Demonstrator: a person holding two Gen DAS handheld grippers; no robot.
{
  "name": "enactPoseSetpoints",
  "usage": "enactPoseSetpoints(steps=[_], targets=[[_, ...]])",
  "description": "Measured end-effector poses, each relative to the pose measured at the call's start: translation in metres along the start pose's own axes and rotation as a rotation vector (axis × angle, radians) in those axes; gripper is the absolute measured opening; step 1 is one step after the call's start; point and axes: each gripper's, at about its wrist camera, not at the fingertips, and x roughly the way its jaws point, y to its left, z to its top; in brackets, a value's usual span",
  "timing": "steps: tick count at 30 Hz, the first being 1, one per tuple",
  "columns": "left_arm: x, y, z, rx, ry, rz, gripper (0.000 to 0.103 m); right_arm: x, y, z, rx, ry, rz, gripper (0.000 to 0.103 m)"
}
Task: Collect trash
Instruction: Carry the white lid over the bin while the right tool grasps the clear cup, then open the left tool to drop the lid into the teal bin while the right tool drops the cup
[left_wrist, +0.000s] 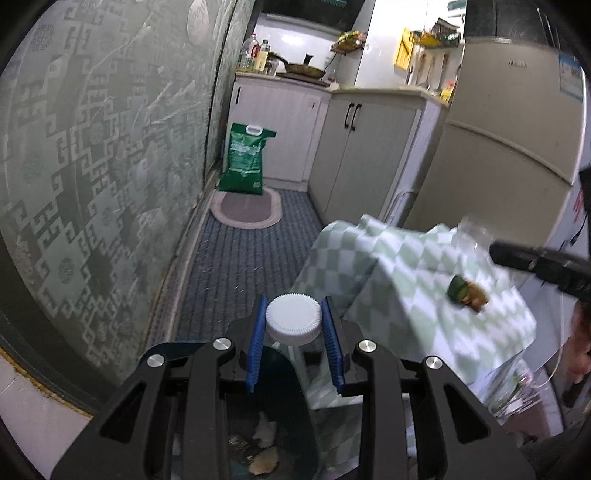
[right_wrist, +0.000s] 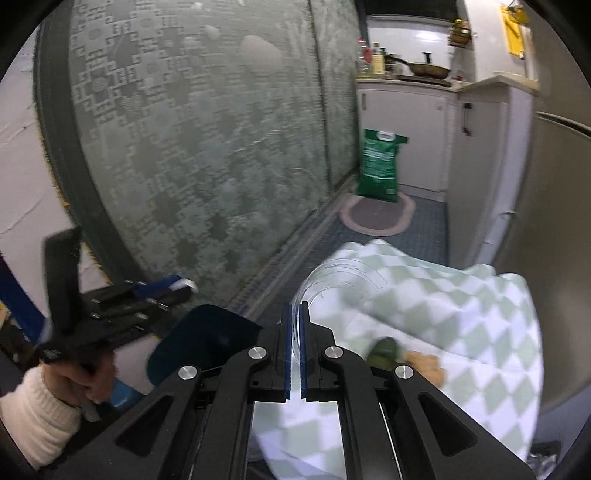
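The left gripper (left_wrist: 294, 345) gripped a clear bottle by its white cap (left_wrist: 293, 319) above the dark bin (left_wrist: 280, 402), where scraps already lay. The right gripper (right_wrist: 294, 354), nearly shut, pinched a clear plastic cup (right_wrist: 332, 280). Food scraps (left_wrist: 467, 290) remained on the checked cloth's (left_wrist: 388, 280) edge. Only the right view showed the person's hand (right_wrist: 83, 376).

1. The left claw (left_wrist: 294, 334) is matt black plastic with ribbed blue pads and shiny metal pivot screws.
2. The bottle cap (left_wrist: 293, 319) between its pads is white plastic, knurled round the rim.
3. The right claw (right_wrist: 294, 350) pinches thin, clear, glossy plastic (right_wrist: 332, 277).
4. The checked cloth (left_wrist: 399, 280) over the surface looks soft and matt.
5. The floor mat (left_wrist: 236, 273) is rough, ribbed weave.
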Motion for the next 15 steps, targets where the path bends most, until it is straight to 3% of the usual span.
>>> enactPoseSetpoints(steps=[15], targets=[[0.033, 0.012, -0.031, 0.070, 0.202, 0.072, 0.032, 0.020, 0.042, 0.006, -0.043, 0.022, 0.095, 0.003]])
